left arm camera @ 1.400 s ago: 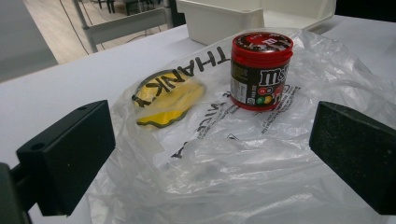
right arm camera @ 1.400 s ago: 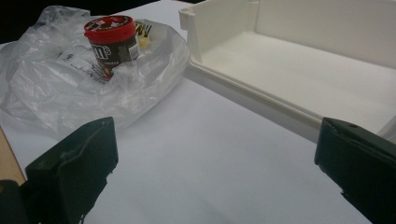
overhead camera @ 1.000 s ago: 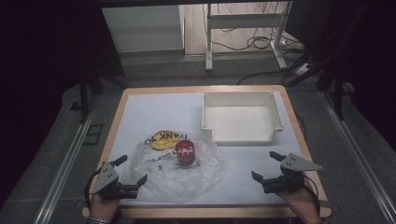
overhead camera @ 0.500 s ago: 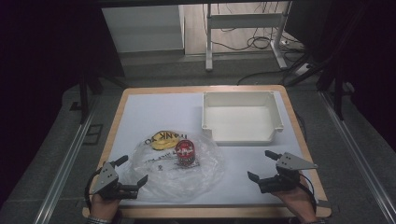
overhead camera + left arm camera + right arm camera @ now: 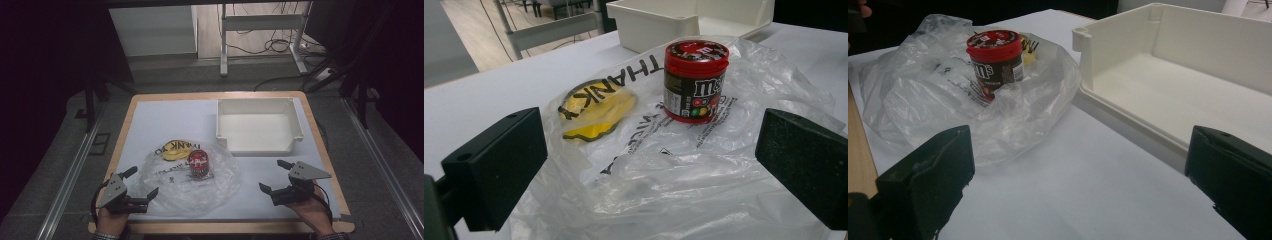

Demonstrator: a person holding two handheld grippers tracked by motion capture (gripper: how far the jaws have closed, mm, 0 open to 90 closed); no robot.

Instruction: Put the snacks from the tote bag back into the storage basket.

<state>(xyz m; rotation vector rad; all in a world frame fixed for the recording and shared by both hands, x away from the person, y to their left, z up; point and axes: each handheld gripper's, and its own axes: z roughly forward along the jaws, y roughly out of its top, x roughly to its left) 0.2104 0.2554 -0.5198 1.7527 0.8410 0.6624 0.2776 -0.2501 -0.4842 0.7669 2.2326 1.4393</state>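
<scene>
we see the table [image 5: 150, 115] first, a pale sheet on a wooden-edged top that runs across the middle of the high view. on its far right stands a white bin [image 5: 259, 125], open at the top, its near rim just beyond the right hand's reach in the right gripper view. next in size is the clear plastic bag [image 5: 185, 180], crumpled flat on the near left half of the table, with black lettering and a yellow patch [image 5: 173, 149] showing at its far edge. a small candy jar [image 5: 198, 163] with a red lid stands upright on the bag, near its far right part and well apart from the bin; in the left gripper view its dark label faces us.

our left gripper [image 5: 141, 184] sits at the near left corner, jaws spread wide and holding nothing, with the bag's near edge lying between and just ahead of them. our right gripper [image 5: 276, 175] is at the near right, to the right of the bag and near the bin's near wall; its jaws also stand wide apart, with bare table between them. each gripper is held by a hand coming in from the near edge.
</scene>
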